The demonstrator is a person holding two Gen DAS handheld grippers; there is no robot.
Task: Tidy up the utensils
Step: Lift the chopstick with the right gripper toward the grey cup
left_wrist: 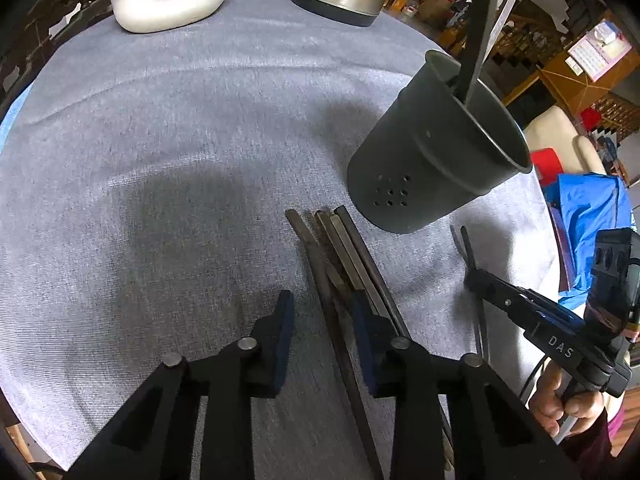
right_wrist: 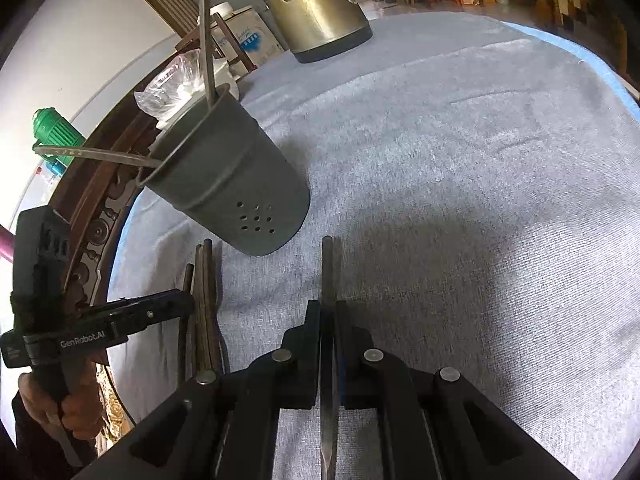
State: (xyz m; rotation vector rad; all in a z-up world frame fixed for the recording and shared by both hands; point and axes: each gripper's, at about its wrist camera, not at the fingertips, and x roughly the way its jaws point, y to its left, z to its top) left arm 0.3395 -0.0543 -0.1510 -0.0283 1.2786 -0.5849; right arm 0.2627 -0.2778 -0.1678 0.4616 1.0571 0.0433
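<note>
**On the grey cloth, two grippers work the loose cutlery beside the caddy**

On the grey cloth (left_wrist: 168, 152) covering the round table, a dark perforated caddy (left_wrist: 432, 160) stands a little to the right of centre, already holding a couple of long utensils (left_wrist: 476, 40) that lean out over its rim. Just near of it lies a bundle of dark handles (left_wrist: 344, 248), side by side and pointing toward the caddy, presumably so they can be lifted and dropped in end-first.

The left gripper (left_wrist: 324, 316) straddles that bundle with its jaws partly closed. One blue pad (left_wrist: 362, 320) is against the handles, while the other (left_wrist: 285, 312) stands clear of them, so I would not call it a grip yet.

The right gripper (right_wrist: 329, 316) is clamped tight on a single knife (right_wrist: 328, 276). Its handle juts forward toward the far side, and its blade runs back between the fingers. Gripped near the handle like that, it looks ready to be tipped into the caddy.

A metal kettle (right_wrist: 316, 4) and a white dish (left_wrist: 168, 0) sit at the far edge, well apart from the work.
</note>
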